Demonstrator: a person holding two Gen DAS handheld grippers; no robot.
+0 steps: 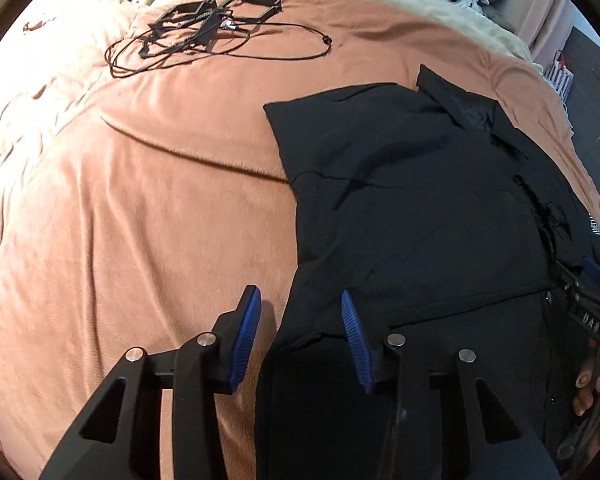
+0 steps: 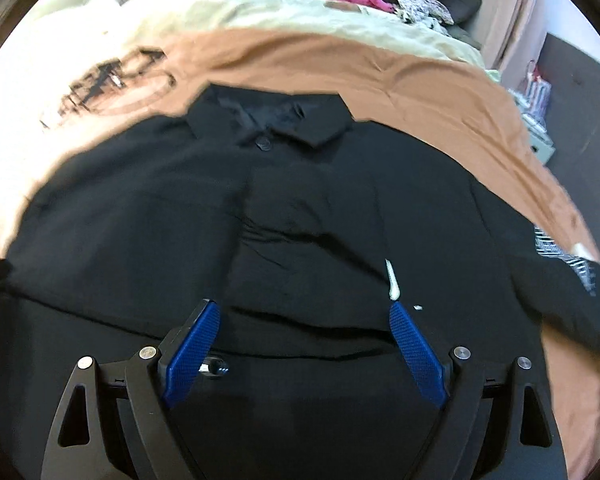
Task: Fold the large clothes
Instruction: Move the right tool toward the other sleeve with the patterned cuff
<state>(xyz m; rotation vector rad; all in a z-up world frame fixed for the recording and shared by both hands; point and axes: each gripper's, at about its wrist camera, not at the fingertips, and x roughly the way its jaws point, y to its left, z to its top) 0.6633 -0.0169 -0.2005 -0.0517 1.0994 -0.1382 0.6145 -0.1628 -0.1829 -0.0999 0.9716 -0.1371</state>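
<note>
Two grippers are held above a black shirt point(image 2: 300, 200) that is spread on a bed covered by a rust-brown sheet point(image 1: 140, 200). The shirt is laid collar point(image 2: 268, 120) away from the right wrist camera, buttoned at the neck, with one sleeve folded across its front. The left gripper point(image 1: 300, 308) is seen over the shirt's left edge, its jaws parted with nothing pressed between the blue pads point(image 1: 246, 336). The right gripper point(image 2: 304, 320) is held over the shirt's lower middle, jaws spread wide and empty. A tangle of black frames and cable point(image 1: 204, 28) is left on the sheet, well apart from the shirt.
</note>
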